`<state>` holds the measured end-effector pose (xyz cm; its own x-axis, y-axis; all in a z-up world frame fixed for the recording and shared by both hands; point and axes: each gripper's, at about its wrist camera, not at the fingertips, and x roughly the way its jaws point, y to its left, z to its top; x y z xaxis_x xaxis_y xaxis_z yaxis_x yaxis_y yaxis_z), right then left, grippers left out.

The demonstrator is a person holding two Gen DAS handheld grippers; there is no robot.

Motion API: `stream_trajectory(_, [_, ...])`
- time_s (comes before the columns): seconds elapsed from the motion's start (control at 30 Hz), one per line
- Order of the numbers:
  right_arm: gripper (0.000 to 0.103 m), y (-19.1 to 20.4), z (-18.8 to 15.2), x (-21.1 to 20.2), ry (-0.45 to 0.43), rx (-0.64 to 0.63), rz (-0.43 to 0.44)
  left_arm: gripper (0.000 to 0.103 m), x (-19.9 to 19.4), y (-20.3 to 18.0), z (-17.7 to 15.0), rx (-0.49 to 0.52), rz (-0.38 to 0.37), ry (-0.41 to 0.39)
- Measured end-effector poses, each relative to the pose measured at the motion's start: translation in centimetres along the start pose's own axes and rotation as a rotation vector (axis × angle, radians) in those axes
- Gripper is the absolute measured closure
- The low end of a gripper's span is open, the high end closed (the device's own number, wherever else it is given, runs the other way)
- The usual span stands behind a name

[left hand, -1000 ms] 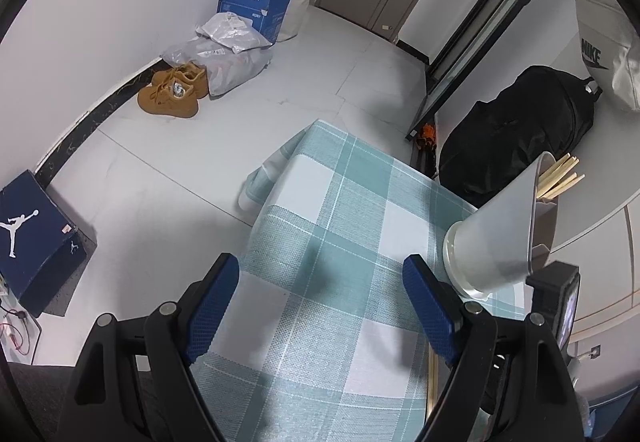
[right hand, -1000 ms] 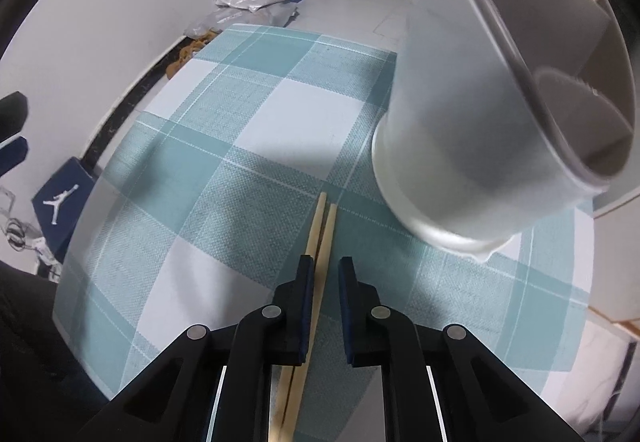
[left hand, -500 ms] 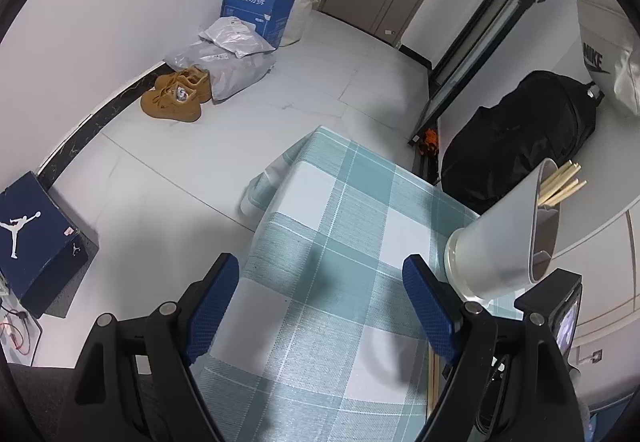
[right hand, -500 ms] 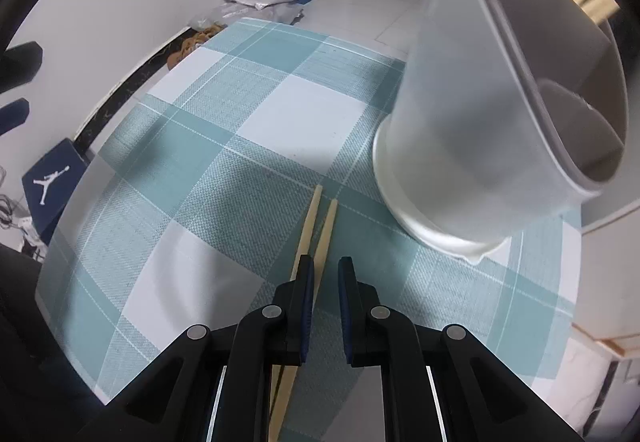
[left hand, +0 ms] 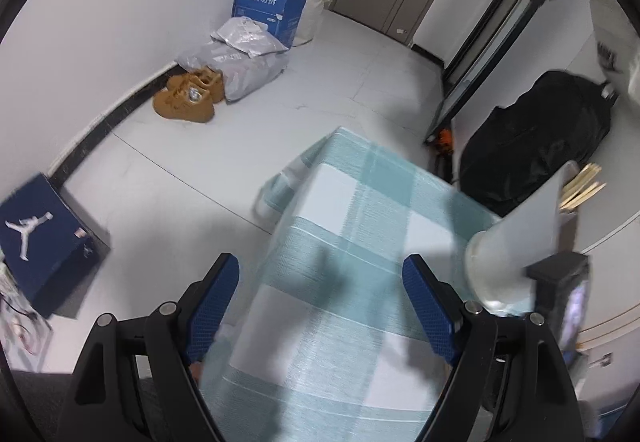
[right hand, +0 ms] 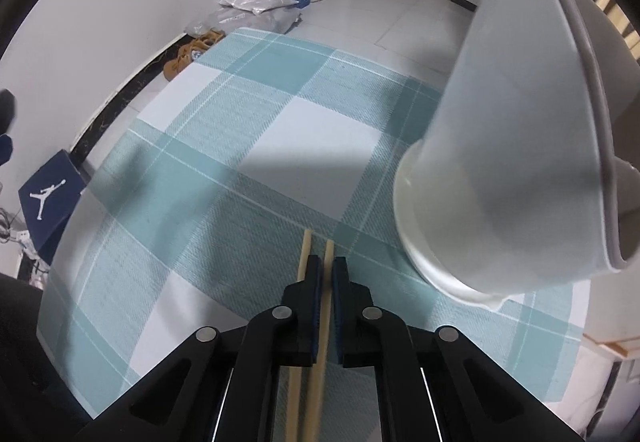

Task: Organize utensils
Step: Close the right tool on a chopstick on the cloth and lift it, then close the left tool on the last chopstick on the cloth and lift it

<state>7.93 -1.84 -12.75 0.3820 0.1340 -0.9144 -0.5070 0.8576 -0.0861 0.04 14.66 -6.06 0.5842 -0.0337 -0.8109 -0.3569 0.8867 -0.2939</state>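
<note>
While right tongs (right hand: pixel 327 274) pinch one slim wooden chopstick (right hand: pixel 329 254), smooth holder (right hand: pixel 500 170) stands beside

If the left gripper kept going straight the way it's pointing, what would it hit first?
Most likely the checked tablecloth. The left gripper is open, angled down at bare cloth, nothing between its fingers. The white utensil holder stands off to the right, though depth is uncertain.

floor by wall: blue carton (left hand: pixel 269 11), grey parcel bags (left hand: pixel 240 56), tan shoes (left hand: pixel 188 94), navy shoebox (left hand: pixel 38 238). black backpack (left hand: pixel 536 146) beyond checked tablecloth's (left hand: pixel 360 210) far edge.
</note>
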Motion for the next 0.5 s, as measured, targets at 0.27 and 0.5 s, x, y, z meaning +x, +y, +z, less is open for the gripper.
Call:
stream_trajectory(0.27, [0.099,-1.8,-1.4,-4.3,-0.143,0.091,0.093,0.022,1.8,0.1,-0.7,-0.010,0.010,0.078])
stream_trajectory(0.5, [0.099,-6.8,-4.1,-10.2,-0.313,0.255,0.213,0.022,3.1,-4.4,-2.2,0.086,-0.047,0.174])
